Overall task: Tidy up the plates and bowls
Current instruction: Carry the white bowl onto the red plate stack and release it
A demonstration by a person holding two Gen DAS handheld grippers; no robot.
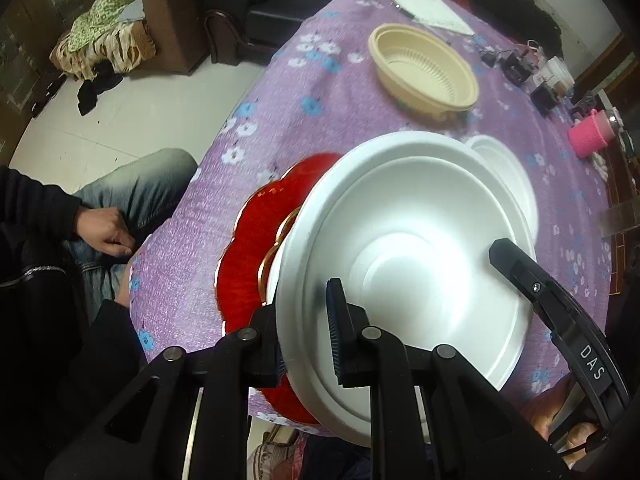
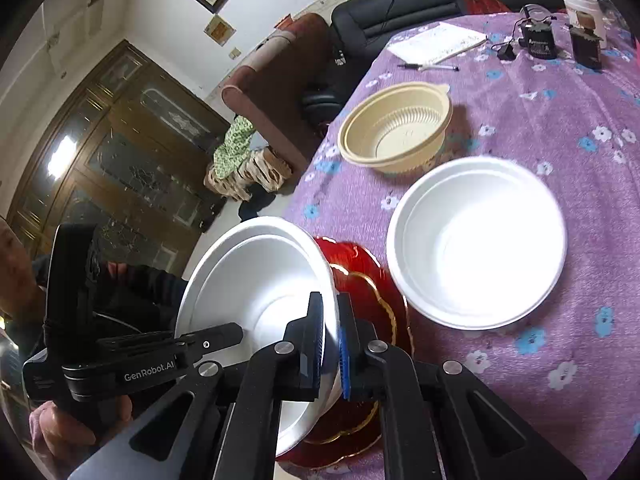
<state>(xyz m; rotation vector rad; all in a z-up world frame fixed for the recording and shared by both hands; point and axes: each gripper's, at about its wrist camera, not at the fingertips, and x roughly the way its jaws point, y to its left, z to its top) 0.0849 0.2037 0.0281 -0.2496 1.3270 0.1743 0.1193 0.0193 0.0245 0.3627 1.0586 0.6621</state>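
Observation:
My left gripper point(image 1: 310, 332) and my right gripper point(image 2: 330, 344) are both shut on the rim of one white bowl point(image 1: 404, 264), on opposite sides. The bowl point(image 2: 256, 292) is tilted and held above a red plate with gold trim point(image 1: 252, 256), which lies near the table's front edge point(image 2: 360, 288). A second white bowl point(image 2: 476, 240) stands upright on the cloth beside the plate; only its far edge shows in the left wrist view point(image 1: 504, 168). A beige plastic bowl point(image 1: 424, 68) stands farther back point(image 2: 396, 128).
The table has a purple flowered cloth point(image 1: 320, 92). At the back are a notepad point(image 2: 436, 42), pens, black chargers point(image 2: 540, 42), a pink cup point(image 1: 590, 134) and a paper cup point(image 2: 582, 6). A seated person's hand point(image 1: 106, 232) and knee are at the left.

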